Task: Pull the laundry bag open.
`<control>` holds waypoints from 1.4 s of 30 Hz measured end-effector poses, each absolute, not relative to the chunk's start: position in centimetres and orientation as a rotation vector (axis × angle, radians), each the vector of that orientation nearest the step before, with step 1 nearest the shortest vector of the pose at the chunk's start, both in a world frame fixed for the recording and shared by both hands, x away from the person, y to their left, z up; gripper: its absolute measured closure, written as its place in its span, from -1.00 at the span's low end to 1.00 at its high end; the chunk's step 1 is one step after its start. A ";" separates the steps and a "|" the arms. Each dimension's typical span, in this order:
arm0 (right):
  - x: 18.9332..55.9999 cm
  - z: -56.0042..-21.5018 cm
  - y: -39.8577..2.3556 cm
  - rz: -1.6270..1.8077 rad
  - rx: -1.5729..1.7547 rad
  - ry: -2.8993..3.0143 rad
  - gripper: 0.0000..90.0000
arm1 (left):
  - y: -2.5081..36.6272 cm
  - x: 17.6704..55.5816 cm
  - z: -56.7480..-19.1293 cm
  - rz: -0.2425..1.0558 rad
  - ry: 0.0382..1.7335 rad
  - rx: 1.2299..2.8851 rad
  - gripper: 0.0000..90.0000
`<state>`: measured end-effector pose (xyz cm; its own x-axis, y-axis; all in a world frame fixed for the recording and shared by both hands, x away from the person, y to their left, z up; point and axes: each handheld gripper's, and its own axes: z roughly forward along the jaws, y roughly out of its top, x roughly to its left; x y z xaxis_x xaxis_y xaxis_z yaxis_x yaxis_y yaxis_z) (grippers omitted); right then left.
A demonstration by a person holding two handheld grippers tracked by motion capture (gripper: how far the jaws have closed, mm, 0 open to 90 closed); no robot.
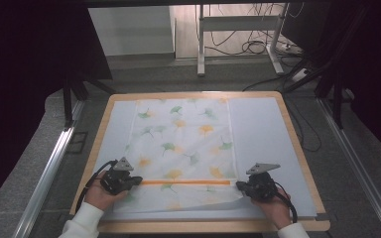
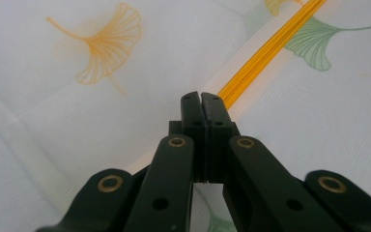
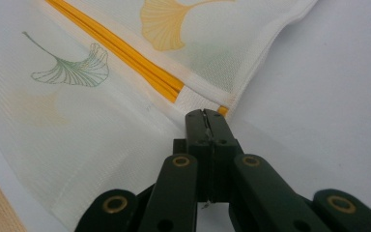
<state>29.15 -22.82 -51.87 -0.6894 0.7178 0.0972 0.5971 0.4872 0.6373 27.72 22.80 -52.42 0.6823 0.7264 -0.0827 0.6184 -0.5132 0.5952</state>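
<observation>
Surface: wooden table covered by a pale sheet, grey floor beyond
Cloth: white mesh bag printed with ginkgo leaves, flat mid-table, orange zipper running left to right near its near edge
Left gripper: jaws closed at the zipper's left end; whether they pinch fabric, I cannot tell
Right gripper: jaws closed at the bag's right edge by the zipper's end, apparently pinching fabric

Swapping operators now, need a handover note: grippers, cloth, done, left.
Left gripper: jaws shut, at the left end of the orange stripe.
Right gripper: jaws shut at the stripe's right end, by the cloth's edge; whether it pinches fabric is unclear.
Leaf-print cloth: spread on the white mat, near edge slightly rumpled.
Done: cloth laid out.
Left: probably folding or lifting it; nothing raised yet.
</observation>
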 end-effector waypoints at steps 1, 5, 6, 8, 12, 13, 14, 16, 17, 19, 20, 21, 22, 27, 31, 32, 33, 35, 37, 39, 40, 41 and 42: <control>29.2 -51.9 -22.8 0.984 1.139 2.548 0.99 | 23.0 27.7 -52.4 0.236 1.035 2.290 1.00; 29.2 -51.9 -22.8 0.983 1.137 2.548 0.99 | 23.6 27.6 -52.4 0.235 1.052 2.284 1.00; 29.2 -51.9 -22.8 0.983 1.137 2.548 0.99 | 23.7 27.6 -52.5 0.232 1.057 2.283 1.00; 29.2 -51.9 -22.8 0.984 1.137 2.549 0.99 | 23.9 27.6 -52.5 0.231 1.057 2.281 1.00; 29.2 -51.9 -22.8 0.984 1.136 2.549 0.99 | 24.5 27.5 -52.5 0.234 1.068 2.276 1.00; 29.1 -51.9 -22.8 0.982 1.134 2.549 0.99 | 24.6 27.5 -52.5 0.235 1.073 2.272 1.00; 29.1 -51.9 -22.8 0.978 1.130 2.549 0.99 | 24.7 27.5 -52.5 0.235 1.076 2.271 1.00; 29.1 -51.8 -22.7 0.973 1.125 2.549 0.99 | 25.0 27.4 -52.5 0.231 1.081 2.270 1.00; 29.1 -51.8 -22.7 0.973 1.127 2.548 0.99 | 25.1 27.4 -52.5 0.235 1.083 2.275 1.00; 29.1 -51.9 -22.8 0.976 1.129 2.548 0.99 | 25.3 27.4 -52.5 0.228 1.085 2.270 1.00; 29.1 -51.9 -22.8 0.977 1.127 2.549 0.99 | 25.4 27.4 -52.5 0.231 1.088 2.270 1.00; 29.1 -51.9 -22.8 0.976 1.129 2.549 0.99 | 25.5 27.4 -52.5 0.233 1.092 2.269 1.00; 29.1 -51.9 -22.8 0.975 1.129 2.548 0.99 | 25.6 27.4 -52.6 0.234 1.094 2.267 1.00; 29.1 -51.9 -22.8 0.978 1.128 2.549 0.99 | 26.3 27.3 -52.6 0.237 1.112 2.256 1.00; 29.1 -51.9 -22.8 0.976 1.129 2.549 0.99 | 27.0 27.1 -52.7 0.240 1.130 2.240 1.00; 29.1 -51.9 -22.8 0.978 1.127 2.549 0.99 | 27.2 27.1 -52.7 0.240 1.137 2.233 1.00; 29.1 -51.9 -22.8 0.978 1.128 2.549 0.99 | 27.3 27.0 -52.7 0.239 1.138 2.228 1.00; 29.1 -51.9 -22.8 0.976 1.130 2.548 0.99 | 27.3 27.0 -52.7 0.240 1.133 2.235 1.00; 29.1 -51.9 -22.8 0.976 1.129 2.549 0.99 | 27.3 27.0 -52.7 0.242 1.135 2.235 1.00; 29.1 -51.9 -22.8 0.976 1.128 2.549 0.99 | 27.3 27.0 -52.7 0.245 1.134 2.238 1.00; 29.1 -51.9 -22.8 0.976 1.128 2.549 0.99 | 27.3 27.0 -52.7 0.245 1.134 2.238 1.00; 29.1 -51.9 -22.8 0.976 1.128 2.549 0.99 | 27.3 27.0 -52.7 0.251 1.137 2.240 1.00; 29.1 -51.9 -22.8 0.975 1.128 2.549 0.99 | 27.4 27.0 -52.7 0.251 1.142 2.238 1.00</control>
